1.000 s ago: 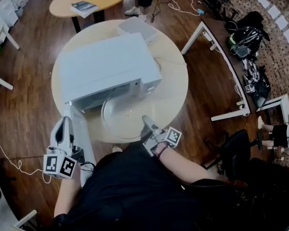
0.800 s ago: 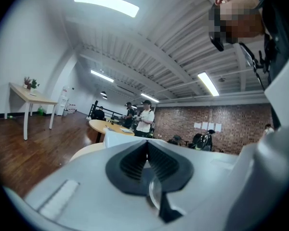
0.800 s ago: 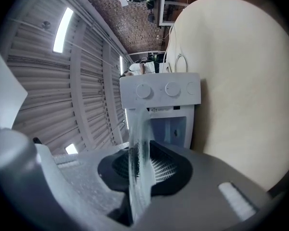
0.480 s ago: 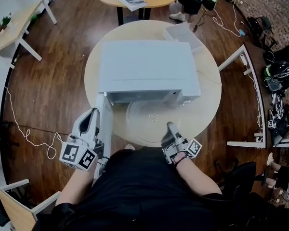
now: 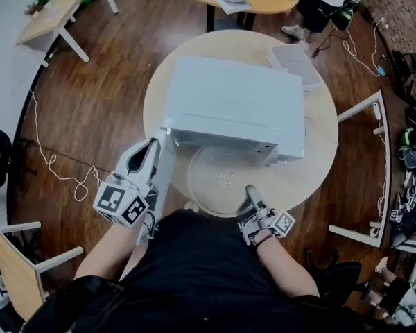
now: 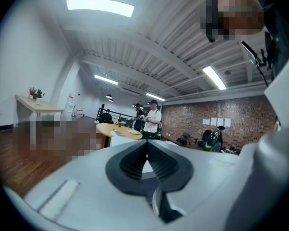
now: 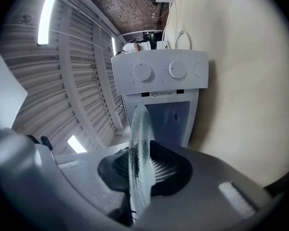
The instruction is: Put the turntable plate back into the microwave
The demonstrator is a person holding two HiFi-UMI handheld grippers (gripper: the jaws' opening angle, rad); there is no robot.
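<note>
Below the head camera, the microwave (image 5: pixel 232 103) sits on a round table (image 5: pixel 319 151) with its door (image 5: pixel 164 179) swung open on my left side. The turntable plate (image 5: pixel 222 179) lies flat just in front of the cavity, its far rim at the opening or slightly under it. The right gripper (image 5: pixel 250 193) has it by the near rim. I cannot tell whether the glass rests on the table or hangs clear. The left gripper (image 5: pixel 148 150) hovers just beside the door; contact is unclear.

Through the left gripper view, the tongs are pressed together with nothing between them, looking out across the room.

Through the right gripper view, the glass shows edge-on, pinched narrowly between the pads. Beyond it are two knobs (image 7: pixel 142 71) on the control panel and the dark cavity (image 7: pixel 166 119) beside them.

I judge this to be the slide-in. With only one rim held, the far side may droop, so I would tip it slightly up over the sill. I would push straight, centre it on the hub, and let go only once it sits flat.
</note>
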